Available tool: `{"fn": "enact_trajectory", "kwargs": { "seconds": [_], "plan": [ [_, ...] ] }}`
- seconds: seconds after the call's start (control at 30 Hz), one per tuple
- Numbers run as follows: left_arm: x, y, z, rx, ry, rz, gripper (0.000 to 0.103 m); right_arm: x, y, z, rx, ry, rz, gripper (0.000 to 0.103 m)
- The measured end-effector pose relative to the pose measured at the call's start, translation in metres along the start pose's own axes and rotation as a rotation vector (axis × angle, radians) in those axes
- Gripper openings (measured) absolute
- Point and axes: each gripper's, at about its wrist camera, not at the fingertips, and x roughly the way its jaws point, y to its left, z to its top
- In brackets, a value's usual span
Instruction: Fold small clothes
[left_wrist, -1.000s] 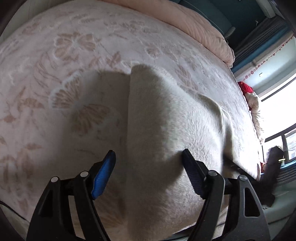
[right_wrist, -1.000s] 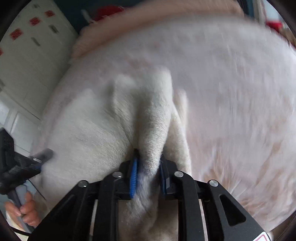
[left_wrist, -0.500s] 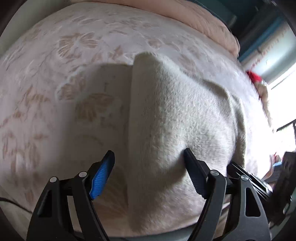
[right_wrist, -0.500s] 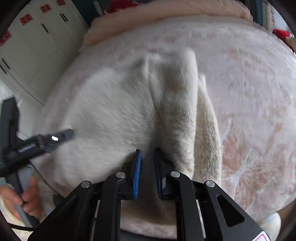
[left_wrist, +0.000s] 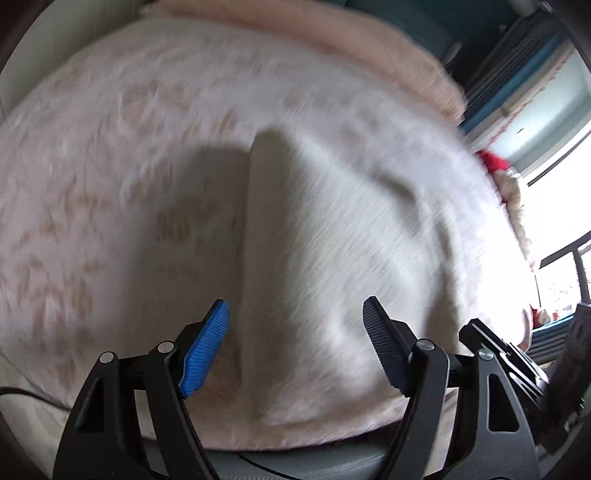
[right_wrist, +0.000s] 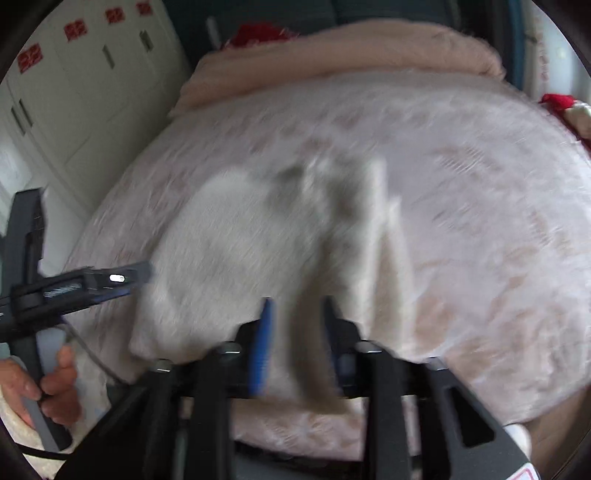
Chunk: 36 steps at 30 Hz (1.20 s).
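Observation:
A cream fleecy garment lies on the bed near its front edge, partly folded, with a raised fold along its left side. My left gripper is wide open and empty just above its near part. In the right wrist view the garment lies ahead, blurred. My right gripper has its jaws a little apart, with a strip of the garment between them; I cannot tell if they grip it. The left gripper shows at the left of that view.
The bed has a pink floral cover and a peach quilt rolled at its far end. White wardrobe doors stand to the left. A red and white item lies by the window at the right.
My right gripper's jaws have parted from the fold they pinched and it has pulled back. My left gripper has stayed open and shifted slightly. Both views are blurred by motion.

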Motion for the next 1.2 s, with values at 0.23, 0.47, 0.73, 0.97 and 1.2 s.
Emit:
{"fn": "enact_trajectory", "kwargs": {
  "seconds": [0.23, 0.47, 0.73, 0.97, 1.2],
  "plan": [
    [0.060, 0.020, 0.026, -0.143, 0.124, -0.098, 0.087, 0.053, -0.063, 0.004, 0.191, 0.135, 0.061, 0.070],
    [0.089, 0.036, 0.010, -0.200, 0.157, -0.163, 0.098, 0.094, -0.080, -0.011, 0.338, 0.192, 0.251, 0.086],
    [0.104, 0.026, 0.025, -0.173, 0.161, -0.152, 0.097, 0.109, -0.074, -0.007, 0.394, 0.162, 0.314, 0.064],
    [0.074, 0.006, 0.035, -0.167, 0.147, -0.216, 0.050, 0.069, -0.054, 0.010, 0.362, 0.079, 0.331, 0.035],
    [0.019, -0.051, 0.014, -0.021, 0.141, -0.274, 0.050, -0.024, -0.060, -0.011, 0.350, -0.002, 0.283, 0.034]
  ]
}}
